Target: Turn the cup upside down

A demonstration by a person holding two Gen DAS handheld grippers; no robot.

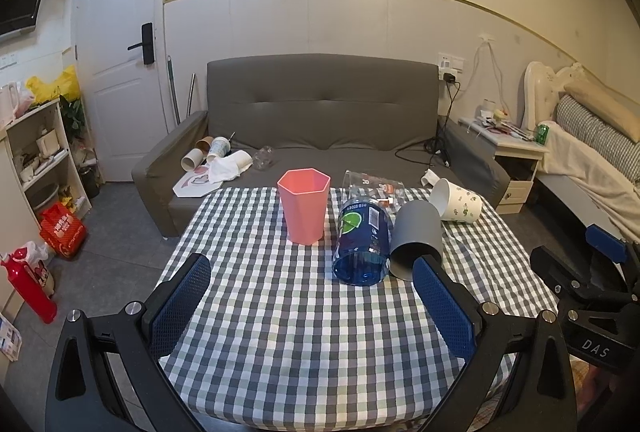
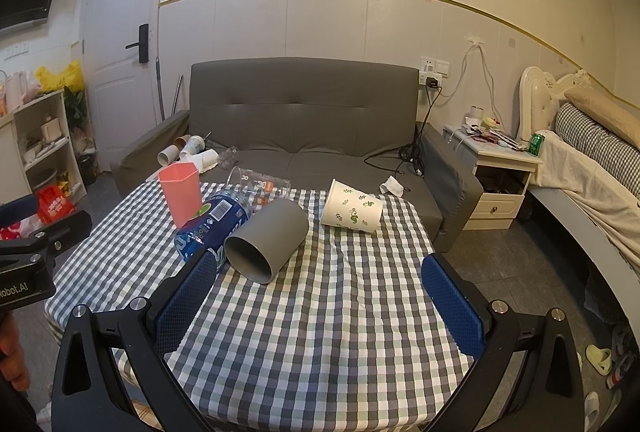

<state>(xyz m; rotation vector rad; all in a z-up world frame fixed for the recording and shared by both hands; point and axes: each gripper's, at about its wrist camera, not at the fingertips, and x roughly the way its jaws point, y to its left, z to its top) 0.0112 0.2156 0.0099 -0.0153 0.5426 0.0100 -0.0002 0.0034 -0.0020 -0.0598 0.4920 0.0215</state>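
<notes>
A pink hexagonal cup stands upright, mouth up, on the checked table. Beside it lie a blue cup, a grey cup, a clear glass cup and a white paper cup with green print, all on their sides. My left gripper is open and empty above the table's near part. My right gripper is open and empty, near the grey cup.
A grey sofa stands behind the table with paper cups and a cloth on it. A shelf and door are at the left. A nightstand and bed are at the right.
</notes>
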